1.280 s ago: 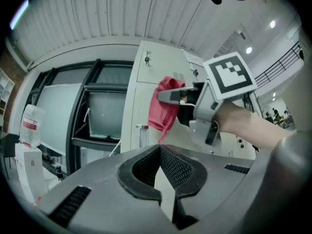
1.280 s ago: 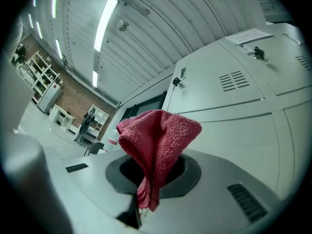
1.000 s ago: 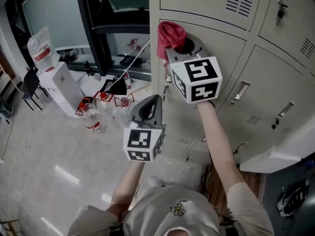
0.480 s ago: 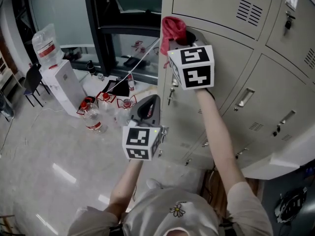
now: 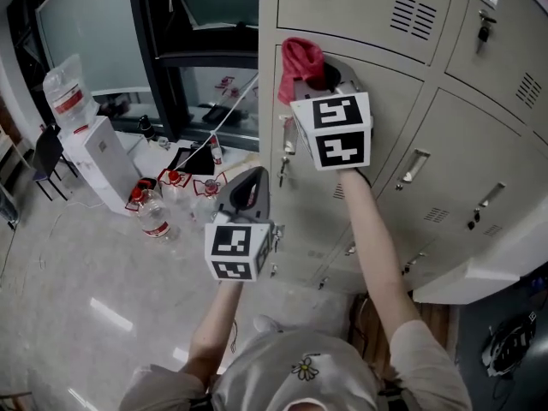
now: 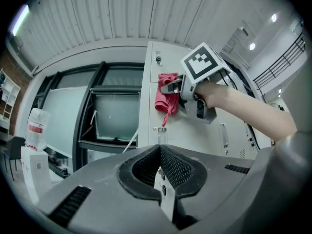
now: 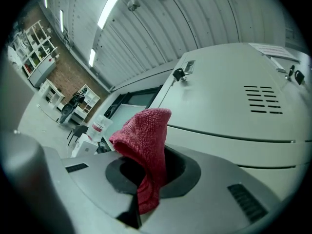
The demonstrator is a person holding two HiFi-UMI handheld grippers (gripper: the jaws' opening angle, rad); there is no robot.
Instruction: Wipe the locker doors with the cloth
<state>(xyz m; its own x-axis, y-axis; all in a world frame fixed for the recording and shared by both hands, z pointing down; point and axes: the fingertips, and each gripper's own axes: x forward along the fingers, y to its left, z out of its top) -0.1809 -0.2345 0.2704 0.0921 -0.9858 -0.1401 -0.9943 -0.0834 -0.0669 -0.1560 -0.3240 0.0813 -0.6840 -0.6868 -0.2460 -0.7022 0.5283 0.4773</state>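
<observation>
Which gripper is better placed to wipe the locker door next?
Right. The right gripper is shut on the red cloth, up at the locker door; the left gripper is shut, empty and lower.

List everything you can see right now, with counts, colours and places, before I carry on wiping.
cloth: one, red, at the upper left corner of a locker door
locker doors: several, beige, across the right side
water dispenser: one, white, far left
water bottles: several, clear with red caps, on the floor beside the dispenser
chair: one, dark, left edge
right gripper: one, grey, raised at the door, shut on the cloth
left gripper: one, grey, held lower, shut, empty
</observation>
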